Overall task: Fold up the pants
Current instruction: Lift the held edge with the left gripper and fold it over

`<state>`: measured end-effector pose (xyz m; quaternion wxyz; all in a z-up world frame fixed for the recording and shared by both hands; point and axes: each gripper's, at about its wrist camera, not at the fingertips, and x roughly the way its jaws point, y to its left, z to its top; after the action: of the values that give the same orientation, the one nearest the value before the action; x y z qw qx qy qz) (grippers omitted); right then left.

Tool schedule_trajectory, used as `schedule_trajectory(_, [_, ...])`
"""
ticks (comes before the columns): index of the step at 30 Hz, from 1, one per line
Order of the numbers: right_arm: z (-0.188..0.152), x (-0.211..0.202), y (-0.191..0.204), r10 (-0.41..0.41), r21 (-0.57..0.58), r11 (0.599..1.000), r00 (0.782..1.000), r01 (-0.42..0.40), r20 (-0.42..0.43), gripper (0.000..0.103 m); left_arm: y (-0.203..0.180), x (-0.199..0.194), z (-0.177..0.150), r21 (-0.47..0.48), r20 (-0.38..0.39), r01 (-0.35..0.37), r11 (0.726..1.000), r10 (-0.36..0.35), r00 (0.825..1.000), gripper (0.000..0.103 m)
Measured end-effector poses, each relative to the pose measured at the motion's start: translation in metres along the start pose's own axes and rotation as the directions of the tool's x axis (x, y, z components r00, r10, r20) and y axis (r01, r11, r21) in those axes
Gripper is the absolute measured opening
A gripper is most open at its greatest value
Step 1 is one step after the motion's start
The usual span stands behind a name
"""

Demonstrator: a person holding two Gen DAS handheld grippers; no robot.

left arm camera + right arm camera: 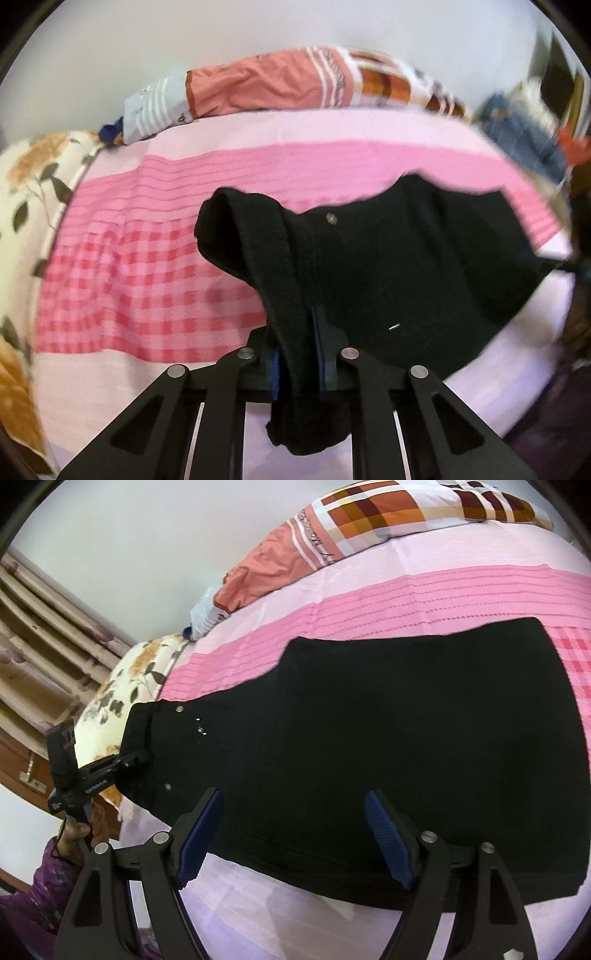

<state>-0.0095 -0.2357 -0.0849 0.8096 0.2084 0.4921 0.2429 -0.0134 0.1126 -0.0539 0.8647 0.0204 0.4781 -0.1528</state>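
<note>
Black pants [406, 738] lie spread on a pink bed sheet [406, 598], with the waistband end at the left and small metal rivets showing. My left gripper [295, 343] is shut on the waistband, and a fold of the black pants [406, 266] is lifted off the bed and hangs through the blue pads. In the right wrist view the left gripper [125, 764] clamps the waistband corner, held by a hand [74, 834]. My right gripper [293, 801] stands open over the near edge of the pants, its blue pads [388, 830] wide apart and touching no cloth.
A pillow in orange and checks [266, 85] lies along the far wall. A floral quilt [29, 184] borders the left side of the bed. Folded jeans [517, 125] sit at the far right. Curtains [37, 627] hang beyond the bed's left side.
</note>
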Motion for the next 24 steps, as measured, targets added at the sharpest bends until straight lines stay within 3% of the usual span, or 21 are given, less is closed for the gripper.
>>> schedule_trajectory(5, [0.006, 0.002, 0.014, 0.113, -0.023, 0.993, 0.994, -0.113, 0.008, 0.077, -0.011, -0.02, 0.019, -0.104, 0.044, 0.149, 0.983, -0.145, 0.988, 0.011])
schedule_trajectory(7, [0.007, 0.004, 0.018, 0.206, -0.019, 0.978, 0.979, -0.206, -0.003, 0.077, -0.028, -0.023, 0.031, -0.108, 0.06, 0.21, 0.972, -0.204, 0.977, 0.011])
schedule_trajectory(10, [0.01, 0.006, 0.019, 0.368, 0.03, 0.929, 0.93, -0.368, 0.006, 0.081, -0.062, -0.023, 0.044, -0.091, 0.077, 0.288, 0.953, -0.282, 0.956, 0.009])
schedule_trajectory(13, [0.015, 0.004, 0.015, 0.467, 0.05, 0.882, 0.883, -0.468, 0.032, 0.087, -0.11, -0.006, 0.061, -0.057, 0.069, 0.371, 0.927, -0.367, 0.928, 0.007])
schedule_trajectory(15, [0.017, 0.005, 0.005, 0.54, 0.087, 0.836, 0.841, -0.541, 0.036, 0.098, -0.135, 0.011, 0.067, -0.044, 0.058, 0.4, 0.915, -0.398, 0.916, 0.007])
schedule_trajectory(16, [0.017, 0.009, -0.003, 0.557, 0.12, 0.822, 0.83, -0.557, 0.032, 0.099, -0.141, 0.017, 0.069, -0.054, 0.066, 0.434, 0.899, -0.43, 0.9, 0.007])
schedule_trajectory(18, [0.015, 0.014, -0.02, 0.542, 0.192, 0.821, 0.84, -0.537, 0.034, 0.1, -0.144, 0.011, 0.072, -0.069, 0.137, 0.482, 0.873, -0.471, 0.872, 0.007])
schedule_trajectory(21, [0.016, 0.016, -0.023, 0.533, 0.193, 0.827, 0.846, -0.528, 0.029, 0.1, -0.127, -0.022, 0.07, -0.064, 0.252, 0.423, 0.904, -0.396, 0.883, 0.007])
schedule_trajectory(24, [0.022, 0.02, -0.005, 0.545, 0.14, 0.83, 0.838, -0.539, -0.002, 0.1, -0.095, -0.034, 0.069, -0.117, 0.218, 0.337, 0.934, -0.307, 0.927, 0.007])
